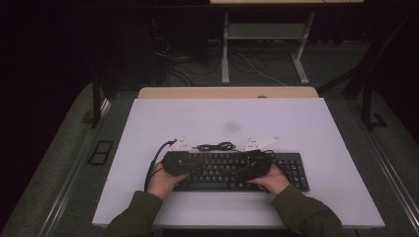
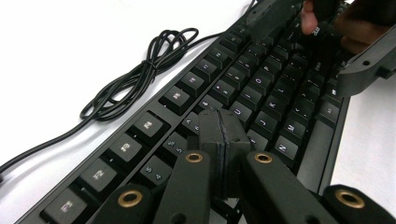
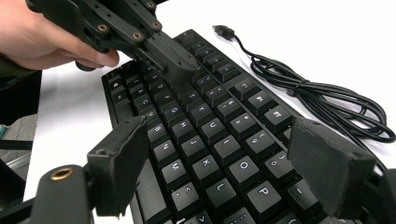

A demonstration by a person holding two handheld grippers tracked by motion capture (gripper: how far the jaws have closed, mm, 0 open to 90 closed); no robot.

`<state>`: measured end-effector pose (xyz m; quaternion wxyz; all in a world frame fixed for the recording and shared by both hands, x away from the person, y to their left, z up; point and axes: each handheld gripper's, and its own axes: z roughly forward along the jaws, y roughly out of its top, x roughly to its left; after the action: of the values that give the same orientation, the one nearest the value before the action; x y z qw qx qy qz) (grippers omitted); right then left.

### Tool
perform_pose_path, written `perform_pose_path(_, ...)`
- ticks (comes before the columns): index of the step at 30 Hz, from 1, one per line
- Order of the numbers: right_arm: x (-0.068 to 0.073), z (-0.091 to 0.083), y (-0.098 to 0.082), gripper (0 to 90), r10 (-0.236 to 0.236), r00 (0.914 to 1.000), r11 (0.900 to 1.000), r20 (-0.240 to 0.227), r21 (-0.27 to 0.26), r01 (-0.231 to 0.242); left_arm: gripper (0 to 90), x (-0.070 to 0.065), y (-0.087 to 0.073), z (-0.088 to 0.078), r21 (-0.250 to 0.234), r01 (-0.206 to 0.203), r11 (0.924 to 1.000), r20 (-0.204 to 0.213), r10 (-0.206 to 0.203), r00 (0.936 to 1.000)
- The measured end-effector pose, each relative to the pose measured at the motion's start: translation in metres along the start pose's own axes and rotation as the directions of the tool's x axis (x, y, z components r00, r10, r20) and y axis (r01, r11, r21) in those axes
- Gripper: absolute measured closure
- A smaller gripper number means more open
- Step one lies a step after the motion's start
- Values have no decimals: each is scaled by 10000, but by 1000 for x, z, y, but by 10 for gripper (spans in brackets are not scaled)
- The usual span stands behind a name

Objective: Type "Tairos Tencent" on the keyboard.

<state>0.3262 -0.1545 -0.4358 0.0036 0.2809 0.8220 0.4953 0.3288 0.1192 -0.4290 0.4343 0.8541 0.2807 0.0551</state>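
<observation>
Over the keyboard (image 1: 232,170) — left gripper (image 2: 219,128) closed, right gripper (image 3: 224,163) agape.

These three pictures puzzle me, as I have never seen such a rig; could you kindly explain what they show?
A person sits at a white table and holds a hand-held two-jaw gripper in each hand. The high view looks down from above; the other two come from cameras riding on the grippers. A black keyboard lies on the table with its coiled cable beside it. The left gripper is shut, its tips over the keys. The right gripper is open above the keyboard. Neither holds anything.
</observation>
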Motion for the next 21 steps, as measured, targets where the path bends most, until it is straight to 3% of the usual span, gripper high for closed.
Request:
perform_pose_path(11, -2, -6, 0, 198, 52, 9998, 9999, 176, -92, -50, 888, 0, 0, 10, 556, -197, 9983, -42, 200, 9998)
perform_pose_path(21, -2, -8, 2, 197, 60, 9999, 9998, 150, -214, -56, 888, 0, -1, 8, 466, -218, 9987, 41, 216, 9998)
